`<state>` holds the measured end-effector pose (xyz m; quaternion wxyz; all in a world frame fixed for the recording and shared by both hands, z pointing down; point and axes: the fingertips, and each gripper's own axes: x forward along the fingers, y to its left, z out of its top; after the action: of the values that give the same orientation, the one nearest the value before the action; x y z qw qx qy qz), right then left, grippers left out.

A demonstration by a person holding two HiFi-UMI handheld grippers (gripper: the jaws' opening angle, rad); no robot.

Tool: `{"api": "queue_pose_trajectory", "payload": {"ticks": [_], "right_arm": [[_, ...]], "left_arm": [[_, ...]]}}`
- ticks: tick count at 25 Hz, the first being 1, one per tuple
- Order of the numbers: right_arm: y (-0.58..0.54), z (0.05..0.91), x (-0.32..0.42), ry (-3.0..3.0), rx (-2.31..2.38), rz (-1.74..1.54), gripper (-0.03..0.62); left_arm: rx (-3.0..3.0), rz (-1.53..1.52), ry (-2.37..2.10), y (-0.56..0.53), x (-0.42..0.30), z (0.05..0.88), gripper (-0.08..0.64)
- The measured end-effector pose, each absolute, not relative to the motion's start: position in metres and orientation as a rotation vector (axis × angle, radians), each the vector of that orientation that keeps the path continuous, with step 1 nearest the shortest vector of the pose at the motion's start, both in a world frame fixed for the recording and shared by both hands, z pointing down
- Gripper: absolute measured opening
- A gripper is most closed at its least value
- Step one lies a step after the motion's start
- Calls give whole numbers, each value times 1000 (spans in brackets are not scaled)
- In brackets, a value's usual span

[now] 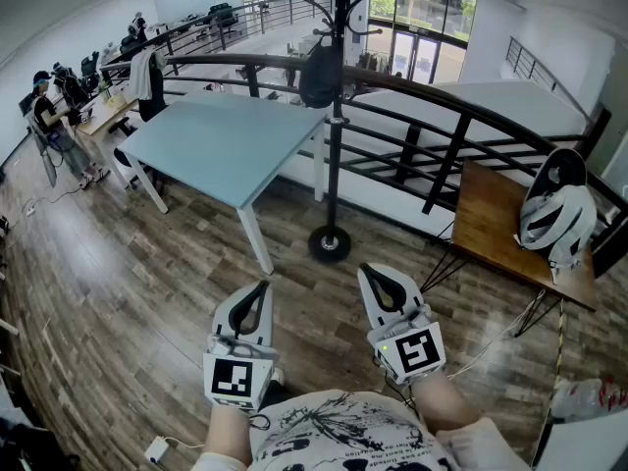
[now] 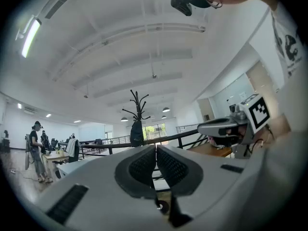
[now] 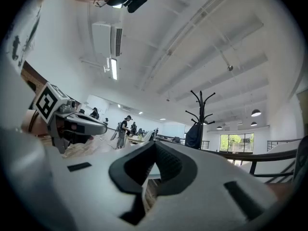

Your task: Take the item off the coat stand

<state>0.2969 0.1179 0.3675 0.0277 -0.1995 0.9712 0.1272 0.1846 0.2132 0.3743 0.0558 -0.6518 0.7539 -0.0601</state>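
Observation:
A black coat stand rises from a round base on the wood floor ahead of me. A dark bag hangs from one of its upper hooks. The stand and the dark bag show far off in the left gripper view, and the bag hangs likewise in the right gripper view. My left gripper is held low near my body, jaws shut and empty. My right gripper sits beside it, also shut with nothing in it. Both are well short of the stand.
A light blue table stands left of the stand. A black railing runs behind it. A wooden desk with a white helmet is at the right. People work at desks at far left.

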Motion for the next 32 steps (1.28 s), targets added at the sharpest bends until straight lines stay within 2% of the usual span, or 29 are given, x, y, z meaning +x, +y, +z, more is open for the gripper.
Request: {"api": "queue_pose_trajectory", "payload": {"ticks": [23,27,32], "right_arm": [[83,378,281,3014,-657,271,-6],[62,382,252,3021,-698,264,-6],[29,377,188,3005,-791,279,-6]], "left_arm": [[-1992,-163,2323,193,164,380,5],[-2036,-164,2301,167,134,386,5],[-2094,-140,2246,126,61,381,5]]}}
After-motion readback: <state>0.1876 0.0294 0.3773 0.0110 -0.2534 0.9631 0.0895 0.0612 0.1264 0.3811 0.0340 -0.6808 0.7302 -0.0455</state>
